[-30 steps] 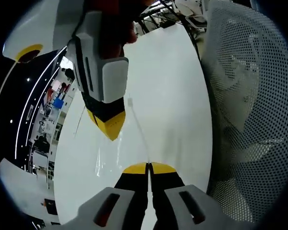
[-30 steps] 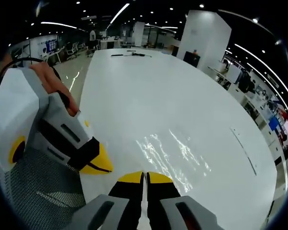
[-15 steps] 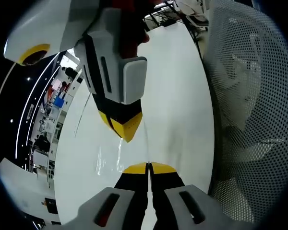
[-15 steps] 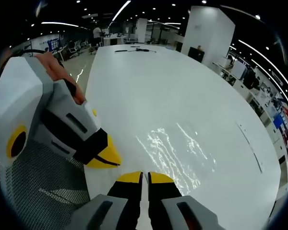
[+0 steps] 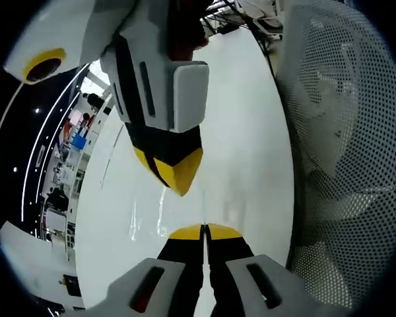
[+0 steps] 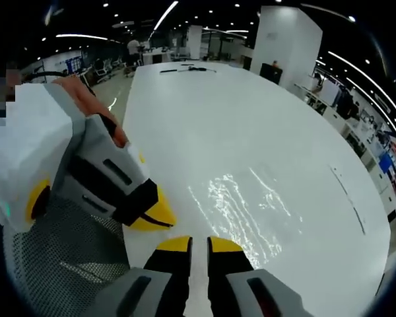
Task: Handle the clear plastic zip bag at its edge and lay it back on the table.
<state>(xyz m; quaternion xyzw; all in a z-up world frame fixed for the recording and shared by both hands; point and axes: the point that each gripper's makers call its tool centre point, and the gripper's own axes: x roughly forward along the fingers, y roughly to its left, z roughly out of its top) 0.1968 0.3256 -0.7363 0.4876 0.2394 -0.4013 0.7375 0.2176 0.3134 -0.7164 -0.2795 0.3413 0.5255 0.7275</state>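
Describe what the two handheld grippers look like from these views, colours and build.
Both match: the left gripper and right gripper have yellow-tipped black jaws on light grey bodies with dark slots. Seen from the other's camera, each shows a white-grey housing, black neck and a pointed yellow tip. A yellow ring marks the housing, and a thin black cable loops behind the left one.

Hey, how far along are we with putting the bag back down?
Nearly done, I think. The bag already lies mostly flat on the table. In hand: the left tongs are shut, apparently on the bag's edge, while the right tongs stand slightly open beside it. What is left is to let go with the left and draw both away.
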